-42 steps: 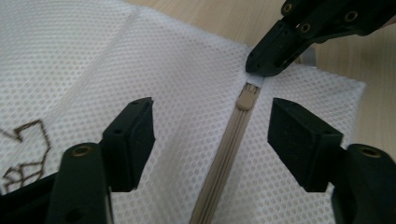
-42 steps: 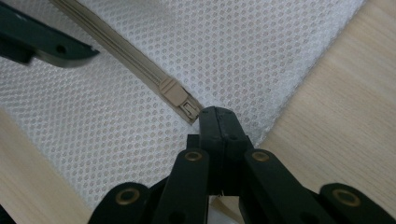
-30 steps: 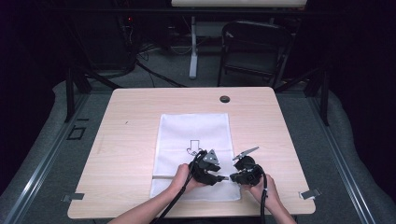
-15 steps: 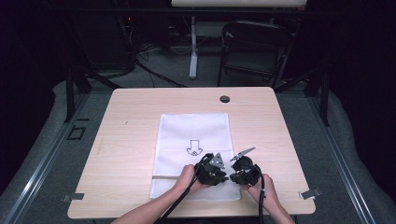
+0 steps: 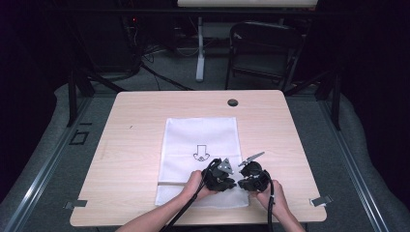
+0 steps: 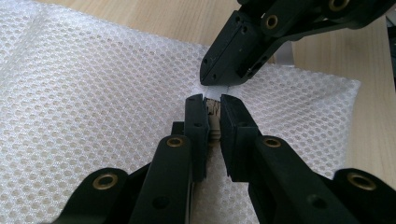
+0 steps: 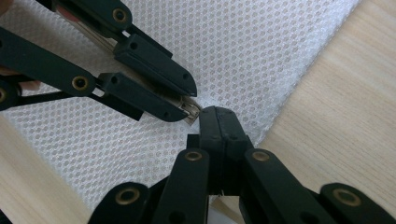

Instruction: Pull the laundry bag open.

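Over the mesh bag (image 5: pixel 200 145), both tools meet tip-to-tip.

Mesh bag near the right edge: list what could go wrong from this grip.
1. The left gripper pinches only a small metal tab, probably a zipper pull; it could slip out under tension.
2. The right gripper is shut on a thin fold of the mesh bag right next to it; pulling apart might snag or stretch the netting.
3. The tips work almost touching, so they could collide.
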### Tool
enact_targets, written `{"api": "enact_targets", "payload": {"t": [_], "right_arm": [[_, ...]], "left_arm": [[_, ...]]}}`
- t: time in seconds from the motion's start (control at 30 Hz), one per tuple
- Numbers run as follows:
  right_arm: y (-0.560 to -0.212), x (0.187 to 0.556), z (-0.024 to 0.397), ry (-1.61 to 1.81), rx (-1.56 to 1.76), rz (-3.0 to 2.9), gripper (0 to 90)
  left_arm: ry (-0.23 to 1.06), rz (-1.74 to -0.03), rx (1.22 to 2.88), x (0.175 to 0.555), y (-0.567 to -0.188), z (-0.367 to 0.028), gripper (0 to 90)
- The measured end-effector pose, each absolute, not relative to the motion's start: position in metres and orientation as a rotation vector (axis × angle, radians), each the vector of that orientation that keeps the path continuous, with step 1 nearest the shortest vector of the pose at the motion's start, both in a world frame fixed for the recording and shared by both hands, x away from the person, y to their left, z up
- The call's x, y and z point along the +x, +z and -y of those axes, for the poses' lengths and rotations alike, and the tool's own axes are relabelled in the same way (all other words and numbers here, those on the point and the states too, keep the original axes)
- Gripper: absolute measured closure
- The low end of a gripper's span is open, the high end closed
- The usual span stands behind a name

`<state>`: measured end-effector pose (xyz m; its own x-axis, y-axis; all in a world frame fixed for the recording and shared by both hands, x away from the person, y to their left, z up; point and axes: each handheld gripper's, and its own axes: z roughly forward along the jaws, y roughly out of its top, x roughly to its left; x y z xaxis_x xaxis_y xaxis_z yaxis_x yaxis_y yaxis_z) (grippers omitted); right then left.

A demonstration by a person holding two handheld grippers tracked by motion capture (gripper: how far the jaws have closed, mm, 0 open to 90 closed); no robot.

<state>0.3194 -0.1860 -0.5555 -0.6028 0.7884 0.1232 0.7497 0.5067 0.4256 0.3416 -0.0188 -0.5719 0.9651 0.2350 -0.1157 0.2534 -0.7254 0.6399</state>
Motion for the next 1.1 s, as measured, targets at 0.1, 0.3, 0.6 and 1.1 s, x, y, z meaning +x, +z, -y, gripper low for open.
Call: {"api": "enact_targets", "payload": {"t": [0.1, 0.3, 0.6, 1.1], "right_arm": [[-0.555, 0.32, 0.187, 0.672, 1.347, -2.659, 90.0], [-0.555, 0.321, 0.188, 0.675, 1.372, -2.659, 90.0], [-0.556, 0.322, 0.188, 0.687, 1.38, -2.653, 90.0], [-0.556, 0.322, 0.188, 0.709, 1.381, -2.662, 90.0]], "left_arm": [[-0.028, -0.339, 2.422, 0.343, -0.571, 0.018, 81.8], [-0.032, -0.339, 2.417, 0.342, -0.571, 0.018, 81.9], [-0.033, -0.339, 2.424, 0.343, -0.569, 0.013, 81.9], [-0.043, -0.343, 2.422, 0.344, -0.568, 0.008, 81.9]]}}
